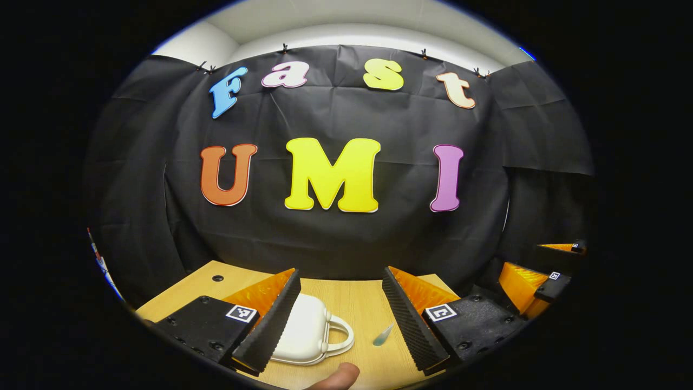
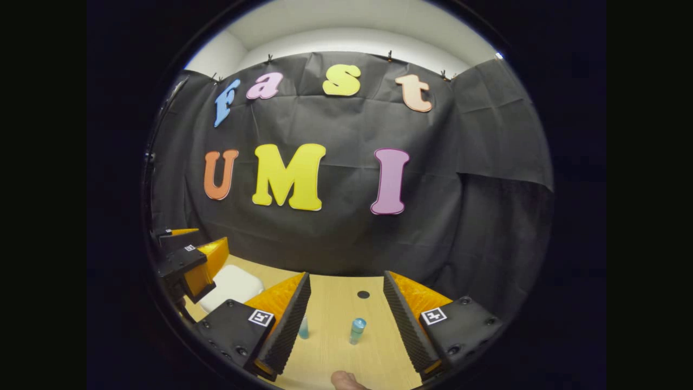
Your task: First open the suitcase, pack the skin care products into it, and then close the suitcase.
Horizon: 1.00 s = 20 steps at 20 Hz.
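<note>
Left gripper [image 1: 341, 319] hangs wide open above the wooden table [image 1: 357, 295], white suitcase [image 1: 306, 330] lying closed just behind its left finger. Right gripper [image 2: 346, 319] gapes wide too, a small blue-capped bottle [image 2: 357, 330] standing between its fingers.

Bare table [image 2: 335, 346] lies between my right fingers; only a small bottle [image 2: 357, 330] stands there, the suitcase [image 1: 303, 330] well left.

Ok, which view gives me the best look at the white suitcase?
The left gripper view: the closed suitcase lies near, handle visible, partly behind one finger of the left gripper. In the right gripper view it sits farther off, partly hidden.
</note>
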Each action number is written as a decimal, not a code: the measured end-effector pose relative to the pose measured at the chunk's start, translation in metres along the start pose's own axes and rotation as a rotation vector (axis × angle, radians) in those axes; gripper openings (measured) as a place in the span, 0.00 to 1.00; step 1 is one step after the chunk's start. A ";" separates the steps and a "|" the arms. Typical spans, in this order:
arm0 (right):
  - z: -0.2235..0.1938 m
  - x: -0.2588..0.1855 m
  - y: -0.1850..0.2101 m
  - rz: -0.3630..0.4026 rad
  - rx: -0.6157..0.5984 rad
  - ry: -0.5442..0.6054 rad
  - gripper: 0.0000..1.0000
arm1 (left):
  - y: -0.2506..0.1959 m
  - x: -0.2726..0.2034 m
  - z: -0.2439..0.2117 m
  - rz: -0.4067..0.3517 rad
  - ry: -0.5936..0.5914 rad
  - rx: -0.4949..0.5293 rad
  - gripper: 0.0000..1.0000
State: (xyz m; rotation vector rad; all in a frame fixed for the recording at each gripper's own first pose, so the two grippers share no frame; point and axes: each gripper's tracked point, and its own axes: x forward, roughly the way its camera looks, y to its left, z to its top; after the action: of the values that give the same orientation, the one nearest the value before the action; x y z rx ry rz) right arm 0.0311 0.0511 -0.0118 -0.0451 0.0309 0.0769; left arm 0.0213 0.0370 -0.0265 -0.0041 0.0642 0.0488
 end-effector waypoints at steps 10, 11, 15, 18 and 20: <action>-0.001 -0.007 -0.047 -0.083 -0.034 -0.026 0.80 | -0.003 0.029 -0.063 -0.020 0.014 0.187 0.97; -0.004 -0.008 -0.054 -0.090 -0.032 -0.020 0.79 | -0.005 0.032 -0.080 -0.031 0.043 0.219 0.97; -0.019 -0.015 -0.074 -0.114 -0.045 0.008 0.80 | -0.005 0.044 -0.143 -0.015 0.131 0.404 0.99; -0.032 -0.018 -0.087 -0.125 -0.051 0.035 0.79 | -0.005 0.058 -0.194 -0.019 0.184 0.581 0.99; -0.039 -0.018 -0.093 -0.122 -0.049 0.050 0.79 | -0.009 0.061 -0.225 -0.041 0.223 0.705 0.99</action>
State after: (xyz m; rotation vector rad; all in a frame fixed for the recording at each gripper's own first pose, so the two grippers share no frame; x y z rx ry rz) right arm 0.0188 -0.0448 -0.0457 -0.0974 0.0765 -0.0454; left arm 0.0685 0.0292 -0.2554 0.6941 0.3018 -0.0173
